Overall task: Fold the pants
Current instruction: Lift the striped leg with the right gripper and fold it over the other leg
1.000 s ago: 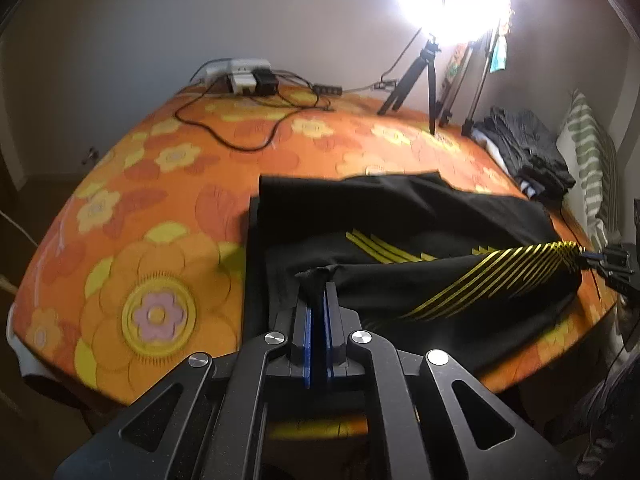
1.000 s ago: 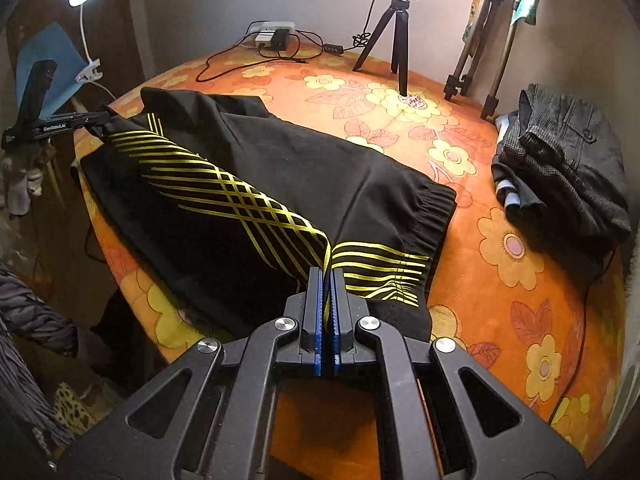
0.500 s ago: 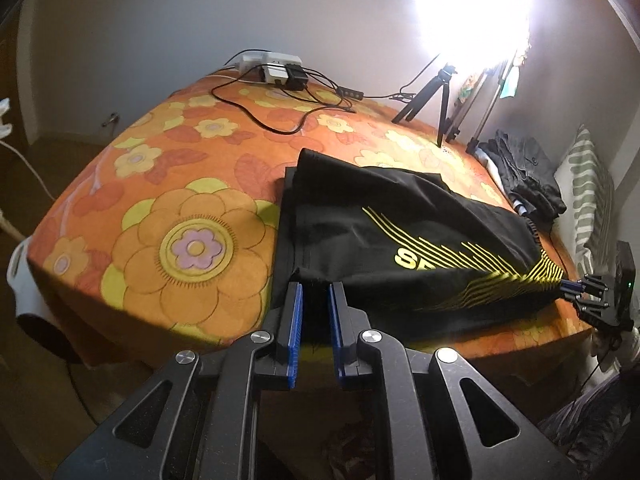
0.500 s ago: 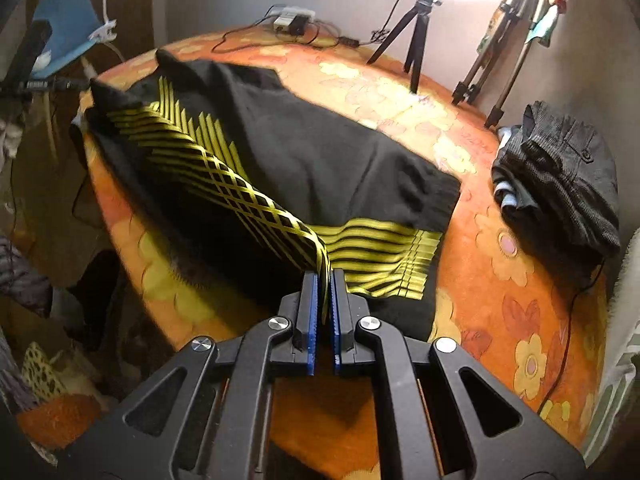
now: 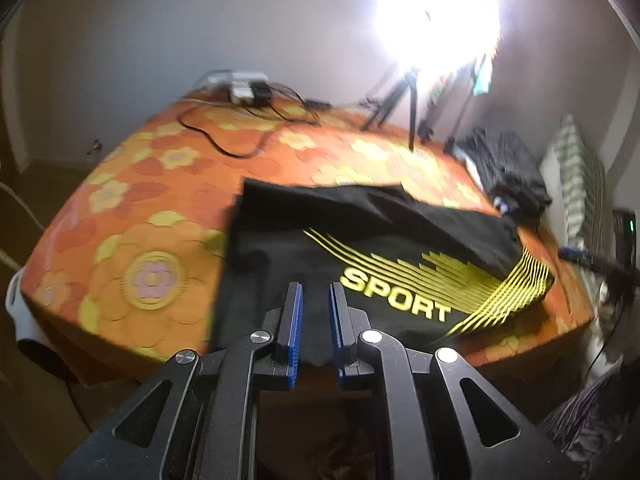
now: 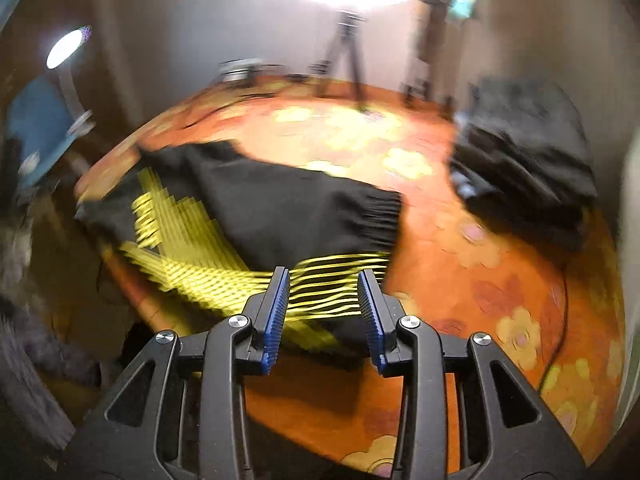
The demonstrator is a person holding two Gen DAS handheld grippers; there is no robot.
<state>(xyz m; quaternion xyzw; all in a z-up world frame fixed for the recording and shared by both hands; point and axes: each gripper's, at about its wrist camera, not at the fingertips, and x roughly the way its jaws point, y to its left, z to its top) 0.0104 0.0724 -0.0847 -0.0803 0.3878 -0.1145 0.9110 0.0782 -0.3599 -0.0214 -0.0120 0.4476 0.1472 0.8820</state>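
an orange bedspread with yellow and pink flowers covers the bed, lit by a glaring lamp on a tripod at the far edge. the black pants lie folded on the near side of the bedspread, well short of the tripod; yellow stripes and the word "sport" read clearly on them. the left claw stands narrowly parted over the pants' near edge, gripping nothing. the right claw is opening over the striped end of the pants, nothing between its pads. a dark heap of clothes sits right of the pants.
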